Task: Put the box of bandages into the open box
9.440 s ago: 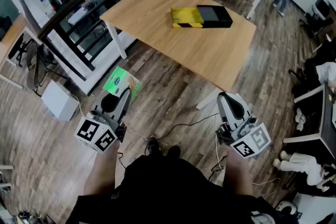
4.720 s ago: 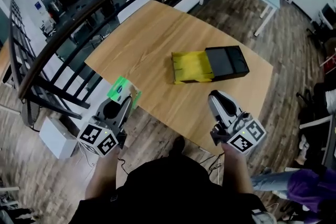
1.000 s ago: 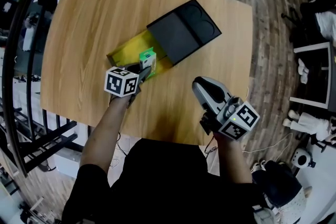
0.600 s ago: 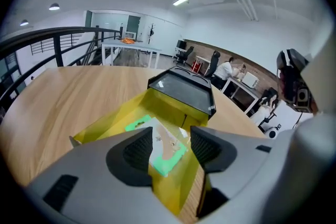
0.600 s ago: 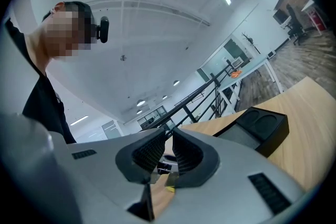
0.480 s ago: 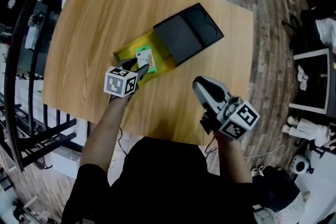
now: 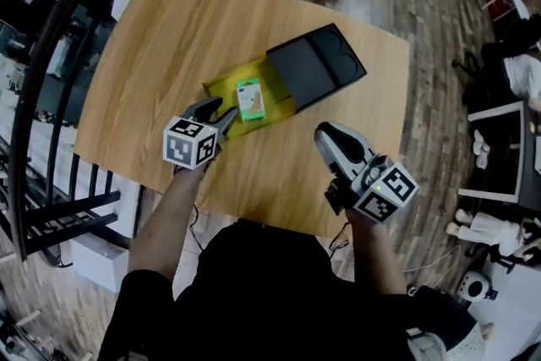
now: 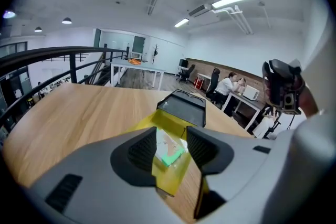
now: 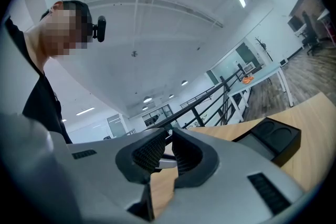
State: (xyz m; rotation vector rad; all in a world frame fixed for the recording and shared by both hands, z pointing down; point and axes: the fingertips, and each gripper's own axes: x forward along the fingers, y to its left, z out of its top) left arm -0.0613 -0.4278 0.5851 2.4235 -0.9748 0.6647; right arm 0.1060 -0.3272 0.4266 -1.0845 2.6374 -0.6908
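Observation:
The green-and-white box of bandages [image 7: 250, 100] lies flat inside the yellow open box [image 7: 221, 87], whose black lid [image 7: 315, 68] is slid out to the right. My left gripper [image 7: 221, 112] hovers just short of the yellow box, near its front edge. Its jaws stand apart and are closing, with nothing between them. In the left gripper view the box of bandages [image 8: 169, 150] shows beyond the jaws, inside the yellow box [image 8: 176, 124]. My right gripper [image 7: 325, 134] hangs over the table's near right part, shut and empty.
The wooden table [image 7: 169, 38] carries only the yellow box and its lid. A black railing [image 7: 51, 80] runs along the table's left side. Wooden floor lies beyond the table's far and right edges.
The left gripper has let go of the box of bandages, which now lies flat in the yellow box. The gripper has drawn back toward me. The right gripper has barely moved.

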